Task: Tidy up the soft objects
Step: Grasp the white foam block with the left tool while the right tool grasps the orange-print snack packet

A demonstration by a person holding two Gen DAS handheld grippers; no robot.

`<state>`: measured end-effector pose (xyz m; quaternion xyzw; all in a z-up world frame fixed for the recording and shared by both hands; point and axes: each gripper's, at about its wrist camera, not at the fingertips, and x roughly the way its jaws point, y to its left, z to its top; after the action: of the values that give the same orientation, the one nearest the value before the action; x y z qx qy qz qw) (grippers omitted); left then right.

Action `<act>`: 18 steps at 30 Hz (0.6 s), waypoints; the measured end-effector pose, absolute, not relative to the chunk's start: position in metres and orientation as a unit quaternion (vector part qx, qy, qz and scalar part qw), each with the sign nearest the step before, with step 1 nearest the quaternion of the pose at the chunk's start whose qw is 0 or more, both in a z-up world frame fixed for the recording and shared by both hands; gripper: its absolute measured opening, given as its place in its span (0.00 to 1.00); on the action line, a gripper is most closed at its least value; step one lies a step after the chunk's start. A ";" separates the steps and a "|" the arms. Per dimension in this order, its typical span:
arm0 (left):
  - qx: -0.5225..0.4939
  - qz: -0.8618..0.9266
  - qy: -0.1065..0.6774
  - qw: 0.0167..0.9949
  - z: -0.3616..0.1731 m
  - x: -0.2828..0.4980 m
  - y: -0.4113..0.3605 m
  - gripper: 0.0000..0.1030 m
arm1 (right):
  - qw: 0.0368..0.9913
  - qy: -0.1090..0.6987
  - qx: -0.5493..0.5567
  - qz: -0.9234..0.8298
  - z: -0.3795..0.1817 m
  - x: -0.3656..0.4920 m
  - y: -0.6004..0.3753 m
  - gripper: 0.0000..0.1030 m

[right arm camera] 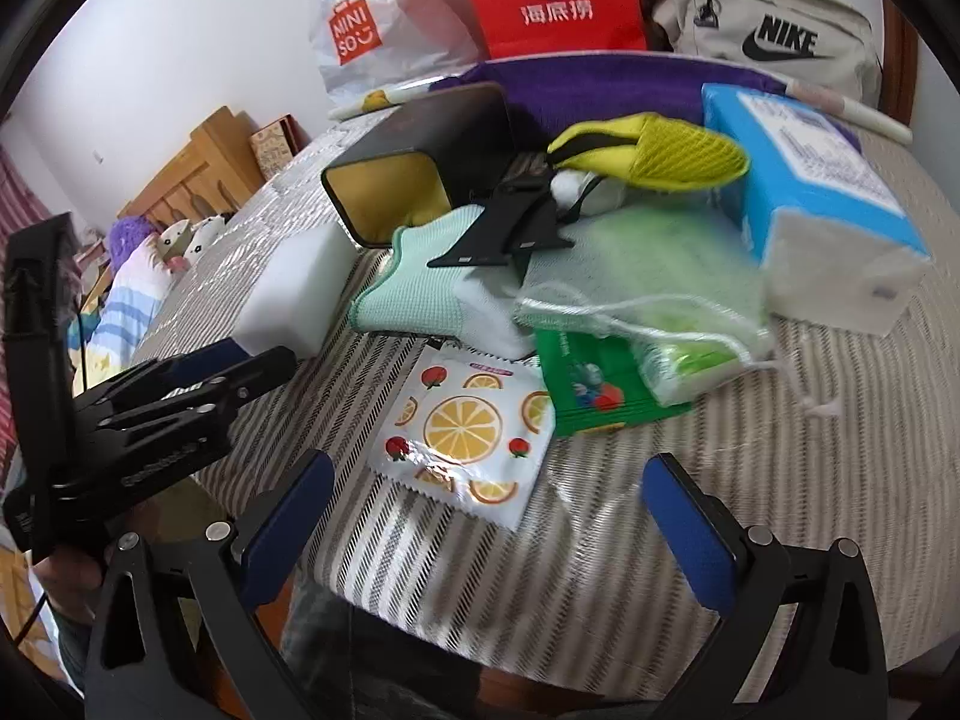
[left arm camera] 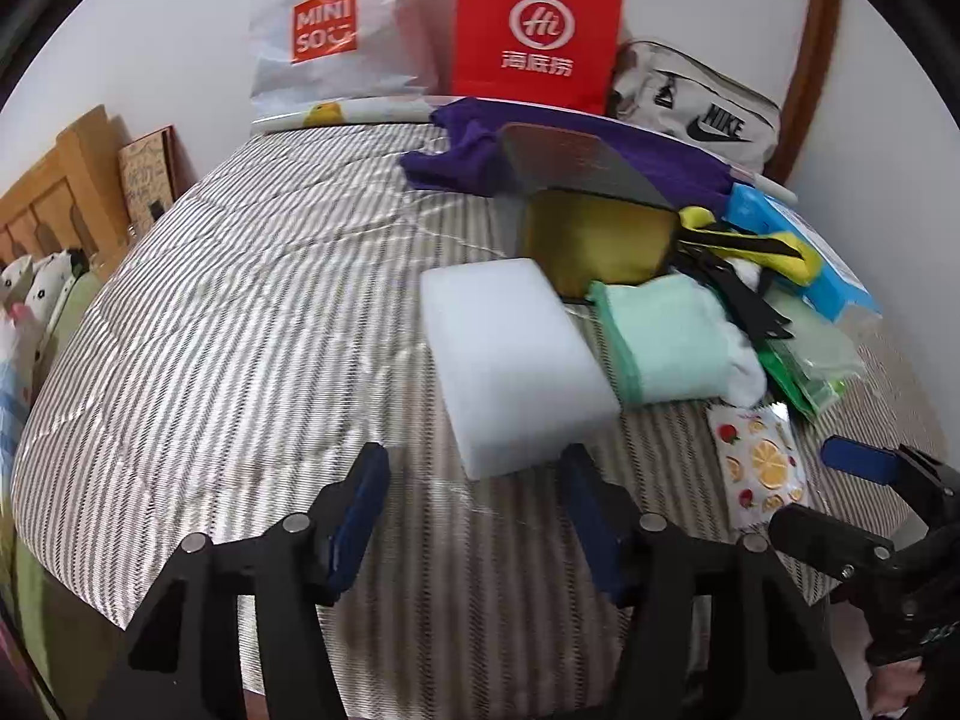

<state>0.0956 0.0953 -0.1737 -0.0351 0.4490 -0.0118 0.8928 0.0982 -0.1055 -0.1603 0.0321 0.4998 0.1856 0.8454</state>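
Note:
A white sponge block (left arm camera: 510,354) lies on the striped bedspread (left arm camera: 240,300). My left gripper (left arm camera: 474,480) is open, and the block's near corner reaches just between its fingertips without touching the pads. Right of the block are a folded mint cloth (left arm camera: 660,336) and a black box (left arm camera: 594,240) with a yellow inside, tipped on its side. My right gripper (right arm camera: 489,492) stands wide open and empty over a fruit-print packet (right arm camera: 462,432). Behind the packet sit a green packet (right arm camera: 600,384), a pale mesh drawstring bag (right arm camera: 648,276), a yellow mesh item (right arm camera: 660,153) and a blue tissue pack (right arm camera: 810,180).
A purple cloth (left arm camera: 462,162), a red paper bag (left arm camera: 534,30), a white Miniso bag (left arm camera: 324,24) and a beige Nike bag (left arm camera: 708,114) line the far side by the wall. A wooden headboard (left arm camera: 54,192) and pillows are at left. The bed's near edge runs under both grippers.

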 end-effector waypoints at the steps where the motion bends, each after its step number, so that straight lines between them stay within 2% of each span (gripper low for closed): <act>1: -0.036 -0.012 0.448 0.893 -0.174 0.096 0.097 0.56 | 0.849 0.498 0.023 0.177 -0.162 0.099 -0.103 0.99; 11: -0.042 -0.019 0.440 0.897 -0.177 0.098 0.103 0.61 | 0.879 0.466 -0.002 0.098 -0.170 0.089 -0.074 0.96; 16: -0.035 -0.021 0.437 0.898 -0.177 0.097 0.101 0.62 | 0.898 0.429 -0.033 0.091 -0.172 0.082 -0.066 0.74; 17: -0.035 -0.021 0.438 0.898 -0.177 0.097 0.101 0.62 | 0.899 0.427 -0.033 0.091 -0.171 0.081 -0.067 0.65; 18: -0.037 -0.021 0.437 0.898 -0.177 0.097 0.101 0.62 | 0.899 0.427 -0.030 0.092 -0.170 0.081 -0.070 0.61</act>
<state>0.0972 0.1012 -0.1773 -0.0372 0.4373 -0.0208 0.8983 0.0806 -0.0700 -0.1705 -0.0304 0.4267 0.0924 0.8992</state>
